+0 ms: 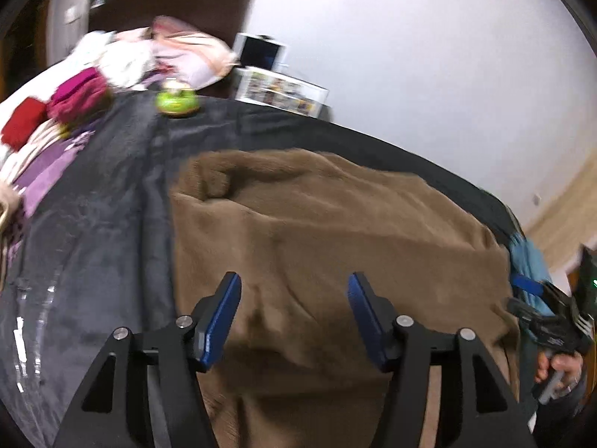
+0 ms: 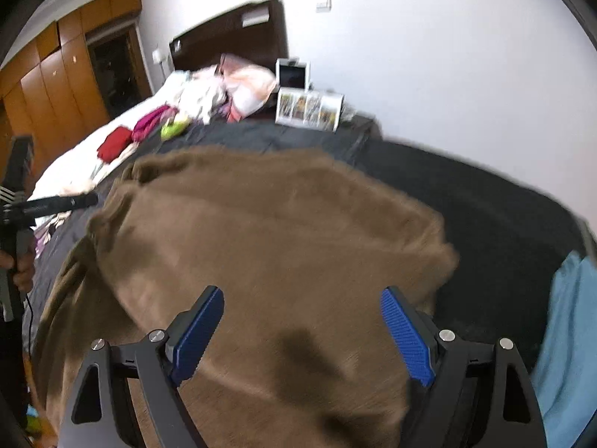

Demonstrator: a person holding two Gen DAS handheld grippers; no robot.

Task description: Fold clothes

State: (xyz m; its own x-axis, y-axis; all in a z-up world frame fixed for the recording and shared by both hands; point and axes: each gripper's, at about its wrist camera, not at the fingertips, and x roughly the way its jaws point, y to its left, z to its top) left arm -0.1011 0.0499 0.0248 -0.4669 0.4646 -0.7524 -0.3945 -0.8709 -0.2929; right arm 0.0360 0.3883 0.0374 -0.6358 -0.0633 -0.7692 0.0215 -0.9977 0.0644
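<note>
Brown fleece, the garment [image 1: 317, 231] lay spread over my dark bedspread [image 1: 104, 224], filling the view from centre to six o'clock. My left tongs [image 1: 294, 298] hung above it, fingers apart and empty; my right tongs [image 2: 302, 317] likewise gaped, holding nothing.

White walls [image 2: 447, 56] enclose a bed [image 2: 466, 201] with dark headboard [image 2: 238, 33]; an orange wooden wardrobe [image 2: 56, 74] stands beside it.

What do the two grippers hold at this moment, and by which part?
Nothing is held. The left gripper and the right gripper are both open above the brown fleece garment, with no fabric between the fingers.
</note>
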